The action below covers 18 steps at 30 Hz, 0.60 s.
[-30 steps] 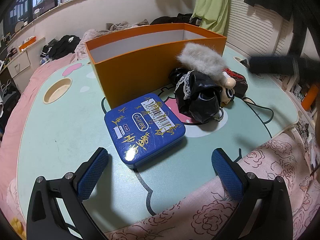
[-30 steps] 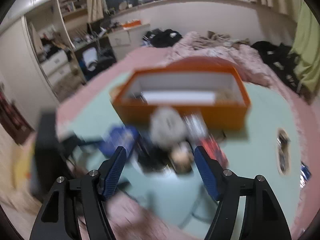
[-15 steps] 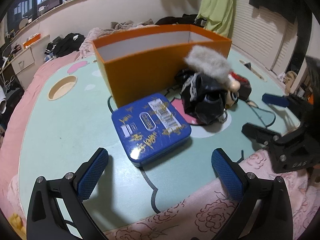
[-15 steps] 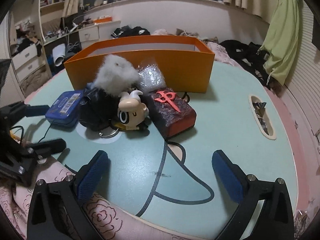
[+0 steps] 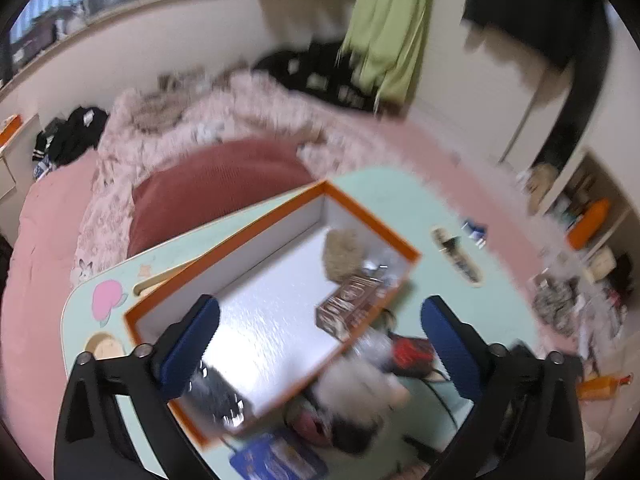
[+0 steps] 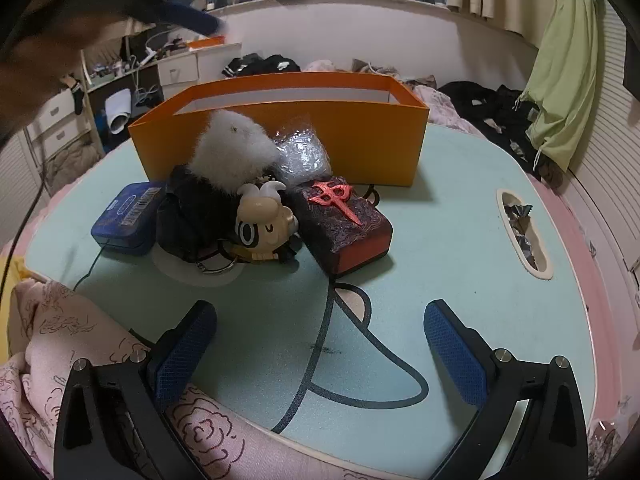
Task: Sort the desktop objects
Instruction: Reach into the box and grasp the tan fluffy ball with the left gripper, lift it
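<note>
An orange box (image 6: 280, 148) stands at the back of the mint table (image 6: 440, 280). Before it lie a blue tin (image 6: 124, 216), a black pouch (image 6: 192, 216) under a white fluffy ball (image 6: 232, 148), a cartoon keychain figure (image 6: 264, 224), a bubble-wrap bag (image 6: 304, 156) and a dark red case (image 6: 344, 220). My right gripper (image 6: 320, 336) is open and empty, low over the near table edge. My left gripper (image 5: 320, 312) hangs high over the orange box (image 5: 372, 220). Its jaws are closing with nothing between them. In the box lie a brown carton (image 5: 352, 304), a tan fuzzy ball (image 5: 344, 256) and a dark item (image 5: 216, 396).
A slot (image 6: 520, 232) in the table's right side holds crumpled wrappers. A pink floral quilt (image 6: 80, 352) laps over the near edge. A blurred hand with one blue finger (image 6: 192, 18) of the left gripper crosses the upper left. Bedding and clothes lie beyond the table.
The left gripper has risen from in front of the blue tin and swung over the orange box, now looking down into it. The right gripper widened early, then held still.
</note>
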### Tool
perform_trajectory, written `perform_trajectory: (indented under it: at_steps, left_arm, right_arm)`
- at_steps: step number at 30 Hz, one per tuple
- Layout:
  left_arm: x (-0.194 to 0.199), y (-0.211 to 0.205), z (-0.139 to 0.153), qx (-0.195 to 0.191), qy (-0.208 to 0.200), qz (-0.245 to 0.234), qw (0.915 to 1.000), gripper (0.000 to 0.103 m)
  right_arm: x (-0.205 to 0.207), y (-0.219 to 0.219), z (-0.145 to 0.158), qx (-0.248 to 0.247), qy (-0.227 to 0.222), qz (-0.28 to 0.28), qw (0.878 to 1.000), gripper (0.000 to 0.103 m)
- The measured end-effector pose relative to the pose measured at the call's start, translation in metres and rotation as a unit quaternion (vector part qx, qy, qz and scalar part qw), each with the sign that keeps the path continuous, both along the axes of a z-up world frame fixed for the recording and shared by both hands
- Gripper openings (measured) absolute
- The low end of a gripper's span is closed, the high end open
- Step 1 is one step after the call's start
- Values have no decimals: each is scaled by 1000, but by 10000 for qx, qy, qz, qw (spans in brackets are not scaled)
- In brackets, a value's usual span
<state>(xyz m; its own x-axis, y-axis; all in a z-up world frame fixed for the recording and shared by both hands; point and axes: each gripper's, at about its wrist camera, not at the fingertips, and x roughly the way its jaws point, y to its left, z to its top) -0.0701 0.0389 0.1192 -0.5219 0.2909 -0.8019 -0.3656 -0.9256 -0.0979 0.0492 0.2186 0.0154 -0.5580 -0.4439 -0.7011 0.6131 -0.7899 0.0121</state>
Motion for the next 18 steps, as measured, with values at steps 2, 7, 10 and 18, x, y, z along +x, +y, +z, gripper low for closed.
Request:
perform_trajectory:
  at_steps: [2, 7, 10, 18]
  left_arm:
    - [-26, 11, -17, 81, -487, -85, 9987, 83]
    - [-70, 31, -58, 258, -1336, -56, 9907, 74]
    - [-83, 42, -70, 167, -1458, -14, 9892, 71]
    - [-102, 63, -86, 10, -1670, 17, 9859, 68]
  right_arm:
    - [2, -1, 1, -9, 1, 1, 10000, 103]
    - [3, -2, 1, -24, 0, 6, 10000, 103]
    - [3, -2, 1, -28, -2, 5, 10000, 103]
    - [4, -2, 2, -36, -5, 3, 10000, 103]
